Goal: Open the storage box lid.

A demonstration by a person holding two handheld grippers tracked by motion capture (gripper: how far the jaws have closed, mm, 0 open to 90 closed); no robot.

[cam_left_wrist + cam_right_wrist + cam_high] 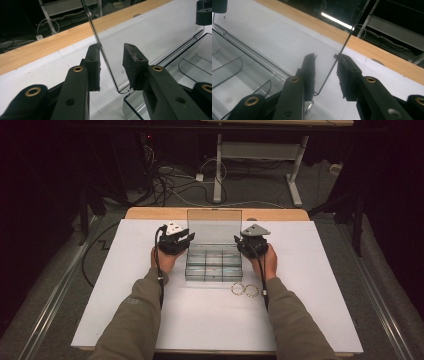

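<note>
A clear plastic compartment box (214, 266) sits mid-table with its transparent lid (214, 225) standing upright. My left gripper (186, 239) is at the lid's left edge and my right gripper (239, 240) at its right edge. In the left gripper view the lid's edge (100, 50) runs between the jaws of the left gripper (111, 57), close to one pad, with a wide gap to the other. In the right gripper view the lid's edge (329, 75) stands between the jaws of the right gripper (325, 66), with gaps around it. Both grippers are open.
Two gold rings (244, 290) lie on the white table cover (310, 285) just in front of the box's right corner. A wooden strip (150, 213) borders the far edge. Beyond it the floor holds cables and a desk frame (218, 165).
</note>
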